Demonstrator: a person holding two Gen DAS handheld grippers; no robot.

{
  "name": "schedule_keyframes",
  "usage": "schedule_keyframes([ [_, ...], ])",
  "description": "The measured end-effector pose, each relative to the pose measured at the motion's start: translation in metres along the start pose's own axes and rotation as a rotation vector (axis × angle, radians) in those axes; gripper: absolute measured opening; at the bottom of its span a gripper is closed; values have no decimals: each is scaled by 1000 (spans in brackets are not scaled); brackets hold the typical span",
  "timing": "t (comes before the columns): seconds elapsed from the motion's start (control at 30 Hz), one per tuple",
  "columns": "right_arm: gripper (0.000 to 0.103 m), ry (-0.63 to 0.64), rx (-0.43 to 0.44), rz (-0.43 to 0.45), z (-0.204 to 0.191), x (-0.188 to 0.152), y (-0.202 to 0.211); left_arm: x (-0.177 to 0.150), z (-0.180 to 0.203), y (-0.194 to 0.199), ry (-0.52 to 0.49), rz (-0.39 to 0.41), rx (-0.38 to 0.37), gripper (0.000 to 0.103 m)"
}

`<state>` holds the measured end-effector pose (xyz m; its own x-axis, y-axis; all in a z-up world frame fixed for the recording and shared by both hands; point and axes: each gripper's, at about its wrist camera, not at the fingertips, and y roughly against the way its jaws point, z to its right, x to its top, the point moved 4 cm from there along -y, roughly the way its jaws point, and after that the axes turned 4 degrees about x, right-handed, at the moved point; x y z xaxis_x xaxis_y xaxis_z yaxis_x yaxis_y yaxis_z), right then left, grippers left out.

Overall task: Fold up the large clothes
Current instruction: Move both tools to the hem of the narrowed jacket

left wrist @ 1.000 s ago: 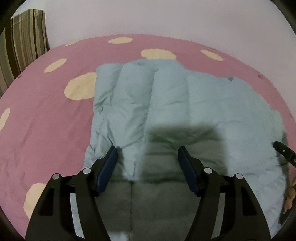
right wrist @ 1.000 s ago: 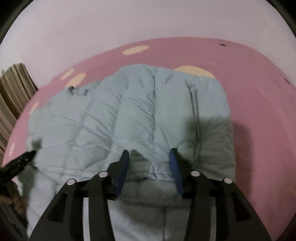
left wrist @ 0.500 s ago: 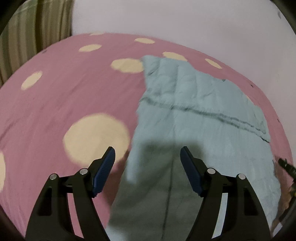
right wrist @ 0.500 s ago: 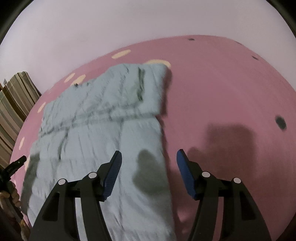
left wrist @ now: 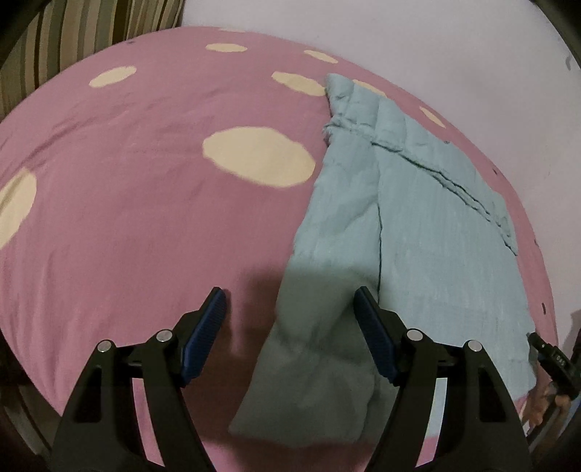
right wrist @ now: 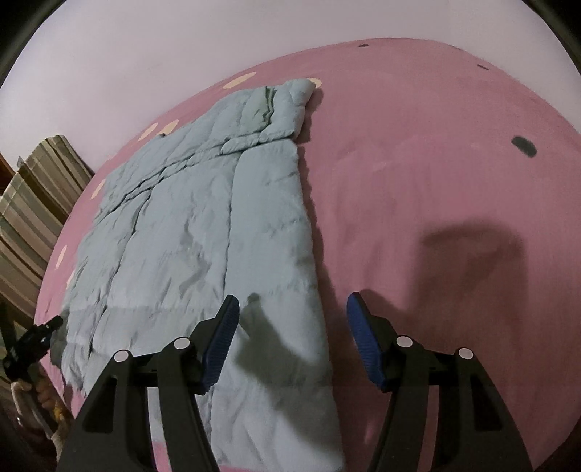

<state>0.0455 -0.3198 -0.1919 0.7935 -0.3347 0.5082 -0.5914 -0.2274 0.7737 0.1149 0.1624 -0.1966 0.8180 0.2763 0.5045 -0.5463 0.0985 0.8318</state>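
A pale blue quilted puffer garment (left wrist: 417, 225) lies flat on a pink bedsheet (left wrist: 145, 225) with cream spots. In the left wrist view it fills the right half, with a folded panel on top. My left gripper (left wrist: 288, 305) is open and empty, over the garment's near left edge. In the right wrist view the garment (right wrist: 203, 232) lies left of centre. My right gripper (right wrist: 292, 308) is open and empty, astride the garment's right edge near its near end. The left gripper's tip (right wrist: 40, 334) shows at the far left there.
A pale wall (right wrist: 145, 43) runs behind the bed. A brown striped curtain or cushion (left wrist: 90, 29) stands at the bed's far left; it also shows in the right wrist view (right wrist: 29, 218). Bare pink sheet (right wrist: 435, 181) lies right of the garment.
Both grippers have pulled apart from the garment's middle to its opposite side edges, the left gripper going left and the right gripper going right. Both stay open and empty.
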Motion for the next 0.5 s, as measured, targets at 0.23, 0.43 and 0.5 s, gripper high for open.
schedule_keyframes([
  [0.23, 61, -3, 16, -3, 3, -19, 7, -18, -1, 6, -13, -16, -36, 72],
  [0.43, 61, 2, 38, -7, 1, -30, 12, -33, 1, 13, -16, -26, -75, 72],
  [0.5, 61, 13, 39, -1, -2, -33, 13, -37, 3, 14, -25, -20, -73, 72],
])
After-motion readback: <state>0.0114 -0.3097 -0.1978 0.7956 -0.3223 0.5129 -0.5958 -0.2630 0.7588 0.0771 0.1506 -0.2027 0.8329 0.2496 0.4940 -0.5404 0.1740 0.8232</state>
